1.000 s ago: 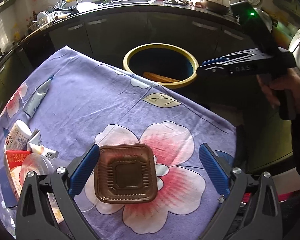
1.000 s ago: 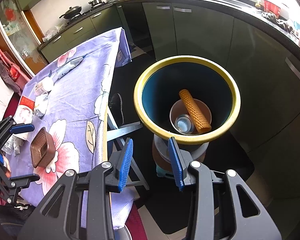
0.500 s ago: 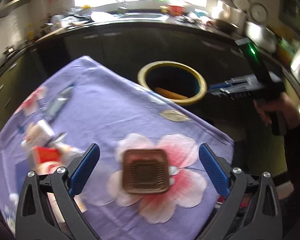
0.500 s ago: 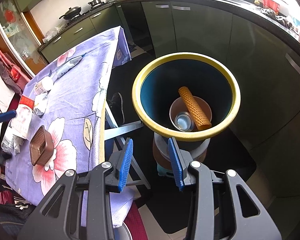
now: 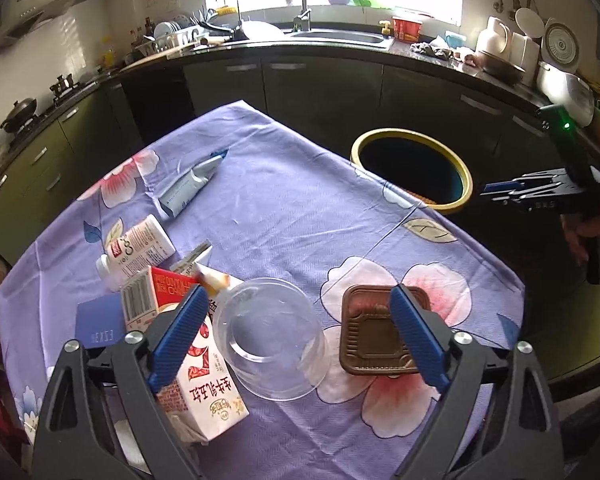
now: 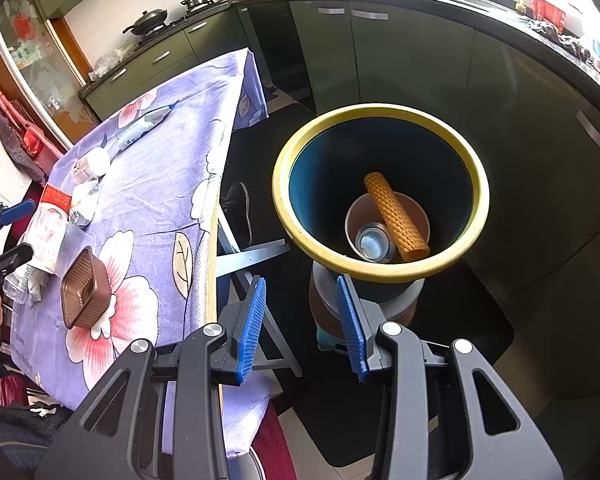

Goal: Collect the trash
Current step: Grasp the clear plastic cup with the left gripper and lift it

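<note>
My left gripper (image 5: 297, 300) hovers over the flowered tablecloth (image 5: 300, 208), its jaws closing. A clear plastic cup (image 5: 268, 336) lies on its side between the pads, which do not touch it. A brown plastic tray (image 5: 374, 336) sits just right of the cup, partly behind my right-hand finger. A red-and-white carton (image 5: 204, 384) lies under the left finger. My right gripper (image 6: 301, 286) hangs open and empty beside the yellow-rimmed bin (image 6: 380, 274). That bin holds an orange roll (image 6: 396, 216) and a cup (image 6: 374, 242).
A white bottle (image 5: 136, 248), a grey tube (image 5: 188, 188) and a blue card (image 5: 100, 324) lie further left on the cloth. The bin (image 5: 465, 184) stands off the table's far right edge. Dark kitchen cabinets ring the room. A folding stand (image 6: 256, 256) sits under the table.
My left gripper has shifted left from the brown tray to the clear cup and pulled back, and its jaws have narrowed. The right gripper has stayed still.
</note>
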`<action>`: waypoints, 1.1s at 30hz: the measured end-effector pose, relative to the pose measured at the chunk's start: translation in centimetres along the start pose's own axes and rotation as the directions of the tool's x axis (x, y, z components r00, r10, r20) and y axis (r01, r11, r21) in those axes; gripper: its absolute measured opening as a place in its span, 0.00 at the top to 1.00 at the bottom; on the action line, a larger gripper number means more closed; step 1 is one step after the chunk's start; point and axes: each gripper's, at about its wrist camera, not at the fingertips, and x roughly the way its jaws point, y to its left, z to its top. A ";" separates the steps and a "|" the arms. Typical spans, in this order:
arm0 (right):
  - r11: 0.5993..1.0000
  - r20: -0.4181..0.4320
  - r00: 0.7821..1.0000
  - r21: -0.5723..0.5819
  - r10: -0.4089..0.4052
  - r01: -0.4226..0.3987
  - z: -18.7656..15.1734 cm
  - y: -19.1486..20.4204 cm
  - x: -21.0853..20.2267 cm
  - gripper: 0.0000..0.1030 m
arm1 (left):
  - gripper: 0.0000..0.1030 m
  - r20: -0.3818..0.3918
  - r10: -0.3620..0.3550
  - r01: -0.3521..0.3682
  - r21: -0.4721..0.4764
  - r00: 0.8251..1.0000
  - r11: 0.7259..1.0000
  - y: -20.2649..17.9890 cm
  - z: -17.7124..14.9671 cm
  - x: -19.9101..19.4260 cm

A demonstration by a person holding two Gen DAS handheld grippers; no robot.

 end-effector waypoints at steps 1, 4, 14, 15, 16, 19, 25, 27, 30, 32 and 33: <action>1.000 -0.001 1.000 0.000 0.000 0.000 0.0 0.0 0.0 0.64 | 0.21 -0.010 -0.006 0.006 -0.003 1.000 1.000 0.2 0.0 0.4; 1.000 -0.006 1.000 0.000 0.000 0.000 0.0 0.0 0.2 0.64 | 0.22 -0.029 -0.007 0.007 -0.018 1.000 1.000 0.6 -0.2 1.4; 1.000 -0.025 1.000 -0.007 0.003 -0.003 0.0 0.2 1.0 0.64 | 0.46 -0.069 -0.024 0.021 -0.050 0.997 0.999 1.9 -1.1 3.2; 1.000 -0.026 1.000 -0.006 0.003 -0.003 0.0 0.2 1.0 0.64 | 0.46 -0.068 -0.026 0.023 -0.048 0.997 0.999 1.9 -1.1 3.2; 1.000 -0.025 1.000 -0.006 0.003 -0.003 0.0 0.2 1.0 0.64 | 0.47 -0.068 -0.028 0.025 -0.045 0.997 0.999 1.8 -1.1 3.1; 1.000 -0.023 1.000 -0.003 0.001 -0.001 0.0 0.2 1.0 0.64 | 0.47 -0.065 -0.031 0.029 -0.037 0.997 0.999 1.7 -1.1 2.7; 1.000 -0.001 1.000 0.011 -0.008 0.008 -0.1 -0.2 0.4 0.64 | 0.47 -0.001 0.004 -0.004 -0.032 1.000 0.999 2.2 0.6 0.4; 1.000 0.008 1.000 0.019 -0.012 0.012 -0.1 -0.5 0.2 0.64 | 0.47 0.023 0.018 -0.017 -0.016 1.000 1.000 2.2 1.6 -0.4; 0.999 0.013 1.000 0.028 -0.016 0.016 -0.2 -0.8 -0.1 0.64 | 0.48 0.041 0.021 -0.020 -0.003 0.999 1.000 2.2 2.8 -0.8; 0.999 0.014 1.000 0.031 -0.014 0.013 -0.3 -1.0 -0.2 0.64 | 0.50 0.044 0.013 -0.013 0.003 0.999 1.000 2.2 3.4 -1.0; 0.999 0.015 1.000 0.032 -0.014 0.013 -0.3 -1.0 -0.2 0.64 | 0.50 0.043 0.011 -0.011 0.002 0.999 1.000 2.2 3.5 -1.0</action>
